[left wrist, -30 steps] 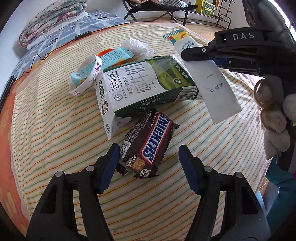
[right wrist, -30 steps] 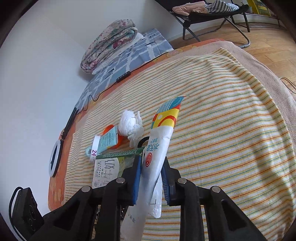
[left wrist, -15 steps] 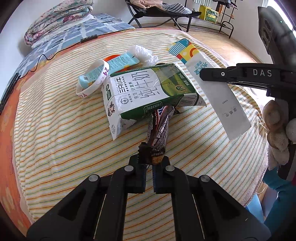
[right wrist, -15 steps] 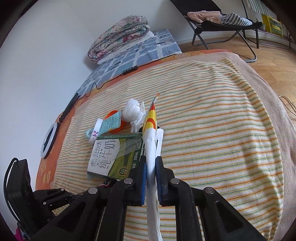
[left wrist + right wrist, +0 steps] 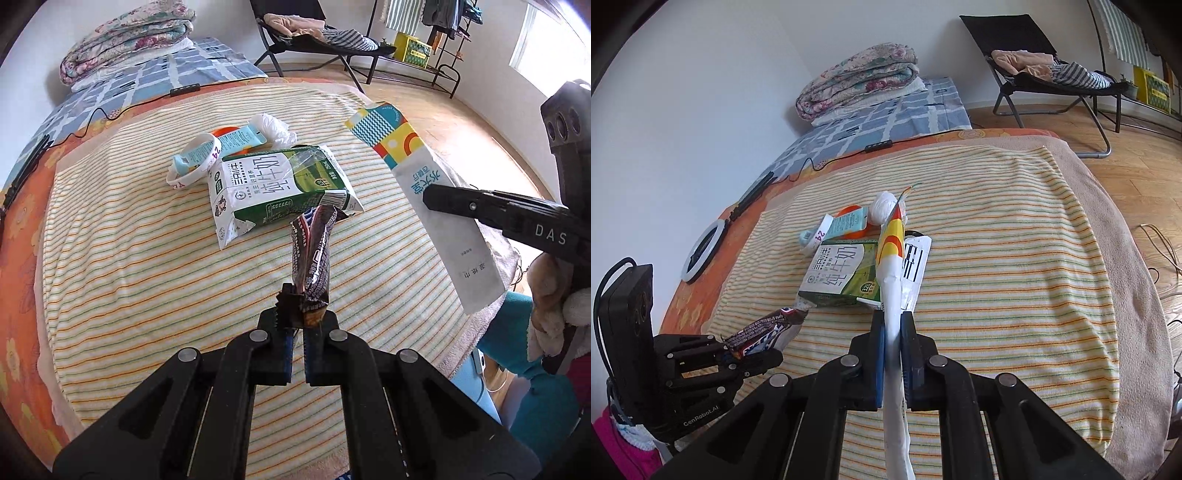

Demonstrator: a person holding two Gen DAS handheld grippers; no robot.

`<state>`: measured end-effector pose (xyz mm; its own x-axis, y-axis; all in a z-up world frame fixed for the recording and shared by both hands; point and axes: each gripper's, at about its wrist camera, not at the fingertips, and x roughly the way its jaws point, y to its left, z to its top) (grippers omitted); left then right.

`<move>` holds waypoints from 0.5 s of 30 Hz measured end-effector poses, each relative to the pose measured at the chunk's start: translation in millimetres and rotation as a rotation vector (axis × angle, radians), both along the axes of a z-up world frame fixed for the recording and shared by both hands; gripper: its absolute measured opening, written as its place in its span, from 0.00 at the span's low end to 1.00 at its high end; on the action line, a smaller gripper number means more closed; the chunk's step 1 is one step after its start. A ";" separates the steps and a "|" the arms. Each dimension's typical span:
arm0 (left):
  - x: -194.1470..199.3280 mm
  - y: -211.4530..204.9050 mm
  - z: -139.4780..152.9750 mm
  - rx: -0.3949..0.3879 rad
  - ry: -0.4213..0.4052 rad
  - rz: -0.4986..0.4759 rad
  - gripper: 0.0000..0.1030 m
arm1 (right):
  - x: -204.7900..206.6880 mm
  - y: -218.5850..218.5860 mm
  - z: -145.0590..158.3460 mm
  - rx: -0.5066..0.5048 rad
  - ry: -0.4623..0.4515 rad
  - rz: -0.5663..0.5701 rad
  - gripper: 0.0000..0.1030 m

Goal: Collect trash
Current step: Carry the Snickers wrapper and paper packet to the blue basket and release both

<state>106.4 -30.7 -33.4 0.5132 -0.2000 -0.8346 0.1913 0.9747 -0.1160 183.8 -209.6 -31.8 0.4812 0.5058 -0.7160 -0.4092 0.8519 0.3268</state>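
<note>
Striped cover (image 5: 147,266): spread over bed; trash lies mid-cover.
Left gripper (image 5: 298,334): jaws pinched tight on one end of candy wrapper (image 5: 313,254); wrapper lifted clear of cover.
Right gripper (image 5: 893,334): jaws clamped on flat wipes packet (image 5: 892,266), held edge-on in the air.
Milk carton (image 5: 273,188): flattened, lying on cover.
Behind carton: tube (image 5: 218,149), wristband (image 5: 192,164), crumpled tissue (image 5: 273,127), close together.

White walls (image 5: 701,110), wooden floor (image 5: 1126,155), black folding chair (image 5: 1034,74), perhaps a window (image 5: 532,55) beyond.
</note>
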 end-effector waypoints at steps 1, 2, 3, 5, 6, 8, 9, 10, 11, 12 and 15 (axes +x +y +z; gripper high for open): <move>-4.9 -0.5 2.2 -0.005 -0.001 0.001 0.02 | -6.0 -0.4 1.5 -0.001 -0.003 0.009 0.06; -9.9 -1.2 3.7 -0.008 -0.001 0.001 0.02 | -12.3 -0.9 3.1 0.000 -0.004 0.019 0.06; -15.6 -2.4 5.4 -0.008 -0.002 0.000 0.02 | -18.8 -1.1 4.0 0.000 -0.004 0.029 0.06; -28.1 -4.6 7.7 -0.003 -0.004 -0.005 0.02 | -33.5 -0.9 5.1 -0.007 -0.008 0.054 0.06; -34.8 -6.2 8.8 -0.001 -0.004 -0.008 0.02 | -41.7 -0.6 5.2 -0.012 -0.011 0.067 0.06; -50.1 -8.9 9.8 0.002 -0.006 -0.010 0.02 | -58.1 -1.0 3.8 -0.022 -0.013 0.093 0.06; -57.7 -10.0 9.8 0.001 -0.006 -0.012 0.02 | -66.7 -1.5 2.6 -0.024 -0.011 0.106 0.06; -65.3 -11.0 9.3 0.000 -0.004 -0.012 0.02 | -75.7 -2.1 1.0 -0.026 -0.007 0.119 0.06; -73.5 -11.8 8.7 0.000 -0.003 -0.011 0.02 | -84.5 -2.9 -0.9 -0.026 -0.002 0.130 0.06; -80.8 -12.2 7.8 0.000 -0.001 -0.009 0.02 | -92.8 -3.9 -3.0 -0.027 0.003 0.141 0.06; -103.9 -13.8 3.5 0.002 0.005 -0.006 0.02 | -115.6 -6.1 -9.1 -0.023 0.028 0.170 0.06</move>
<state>2.4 -44.5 -29.9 0.5079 -0.2016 -0.8375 0.1966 0.9737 -0.1151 68.2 -215.6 -40.9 0.3698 0.5610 -0.7406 -0.5388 0.7789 0.3210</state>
